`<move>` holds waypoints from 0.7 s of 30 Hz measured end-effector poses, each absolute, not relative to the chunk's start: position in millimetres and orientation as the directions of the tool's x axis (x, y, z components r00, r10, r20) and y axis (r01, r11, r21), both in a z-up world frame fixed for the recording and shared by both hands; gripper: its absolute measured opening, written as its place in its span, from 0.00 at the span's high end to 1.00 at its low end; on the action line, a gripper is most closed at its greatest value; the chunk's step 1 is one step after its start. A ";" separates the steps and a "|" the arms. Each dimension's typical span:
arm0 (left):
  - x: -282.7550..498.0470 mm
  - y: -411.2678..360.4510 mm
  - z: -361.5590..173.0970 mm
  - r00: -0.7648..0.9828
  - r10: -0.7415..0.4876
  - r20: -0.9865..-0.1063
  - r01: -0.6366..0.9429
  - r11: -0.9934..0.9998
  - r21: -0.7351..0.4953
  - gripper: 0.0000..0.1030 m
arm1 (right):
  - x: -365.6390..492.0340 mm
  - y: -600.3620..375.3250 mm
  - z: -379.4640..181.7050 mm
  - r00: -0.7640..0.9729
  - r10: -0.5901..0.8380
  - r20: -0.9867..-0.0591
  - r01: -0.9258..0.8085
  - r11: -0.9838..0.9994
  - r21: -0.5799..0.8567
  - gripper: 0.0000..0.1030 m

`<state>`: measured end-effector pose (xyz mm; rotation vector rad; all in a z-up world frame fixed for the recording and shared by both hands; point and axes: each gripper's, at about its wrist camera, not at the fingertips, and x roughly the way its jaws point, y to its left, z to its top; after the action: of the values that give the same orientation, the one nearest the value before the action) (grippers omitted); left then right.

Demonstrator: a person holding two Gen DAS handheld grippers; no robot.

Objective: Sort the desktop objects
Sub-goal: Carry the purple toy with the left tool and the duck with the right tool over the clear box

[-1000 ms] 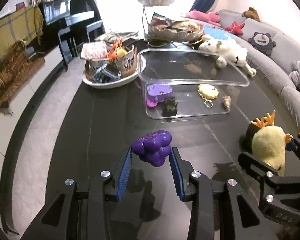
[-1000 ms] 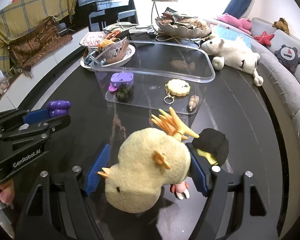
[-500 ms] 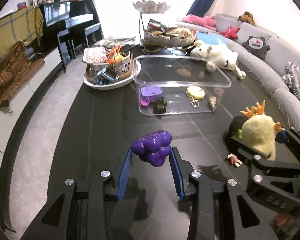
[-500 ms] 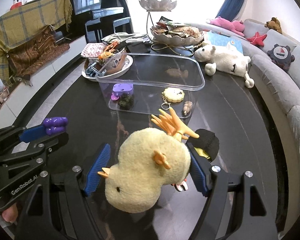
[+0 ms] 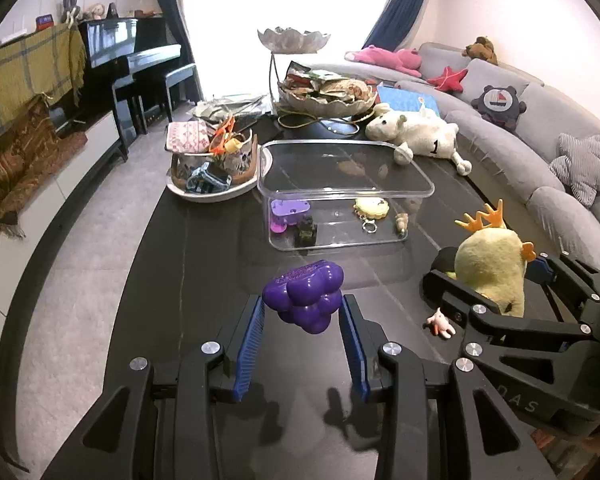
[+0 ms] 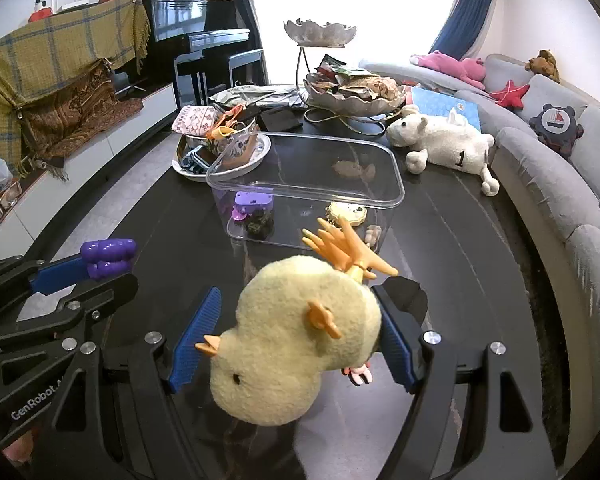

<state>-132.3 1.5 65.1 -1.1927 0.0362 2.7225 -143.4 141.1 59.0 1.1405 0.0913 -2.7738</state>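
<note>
Left gripper (image 5: 303, 312), bottom centre of its own view, is clenched on a purple knobbly toy (image 5: 305, 295), pinched at the sides so it rides clear of the dark table (image 5: 188, 264). Right gripper (image 6: 296, 332) clamps a yellow plush chick (image 6: 296, 340) across its body, orange crest pointing up-frame toward the clear bin (image 6: 304, 184). The bin sits mid-frame, open-topped, with small trinkets already inside; likely both toys are carried high to clear its rim.
</note>
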 end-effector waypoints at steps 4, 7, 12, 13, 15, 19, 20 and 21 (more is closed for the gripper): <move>-136.2 5.5 70.6 -0.673 0.144 -0.726 -0.171 -0.985 -0.037 0.66 | -145.5 144.1 63.5 -0.710 -0.101 -0.697 0.144 -0.990 -0.003 0.29; -139.7 8.1 74.3 -0.681 0.144 -0.718 -0.176 -0.984 -0.030 0.66 | -148.8 147.4 67.3 -0.716 -0.098 -0.691 0.138 -0.990 -0.003 0.29; -150.4 11.2 80.3 -0.685 0.165 -0.710 -0.191 -0.981 -0.045 0.66 | -156.7 151.9 74.0 -0.727 -0.090 -0.680 0.127 -0.992 -0.005 0.29; -152.7 12.6 81.1 -0.687 0.164 -0.708 -0.193 -0.980 -0.040 0.66 | -158.5 152.5 74.9 -0.729 -0.087 -0.679 0.125 -0.992 -0.008 0.29; -157.5 14.6 82.5 -0.690 0.162 -0.705 -0.198 -0.980 -0.031 0.66 | -162.9 153.7 76.3 -0.732 -0.083 -0.677 0.122 -0.992 -0.011 0.29; -167.7 18.2 84.3 -0.693 0.161 -0.702 -0.204 -0.979 -0.023 0.66 | -172.3 156.6 77.4 -0.736 -0.080 -0.673 0.116 -0.993 -0.009 0.29; -170.4 18.9 84.7 -0.693 0.162 -0.702 -0.205 -0.978 -0.023 0.66 | -174.7 157.3 77.9 -0.737 -0.077 -0.672 0.114 -0.993 -0.011 0.29; -172.7 19.6 85.1 -0.694 0.162 -0.702 -0.205 -0.978 -0.023 0.66 | -176.9 158.0 78.3 -0.738 -0.076 -0.671 0.113 -0.994 -0.011 0.29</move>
<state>-172.7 19.6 85.1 -1.1182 0.0845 2.7194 -176.9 158.0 78.3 1.0912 0.0779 -2.8365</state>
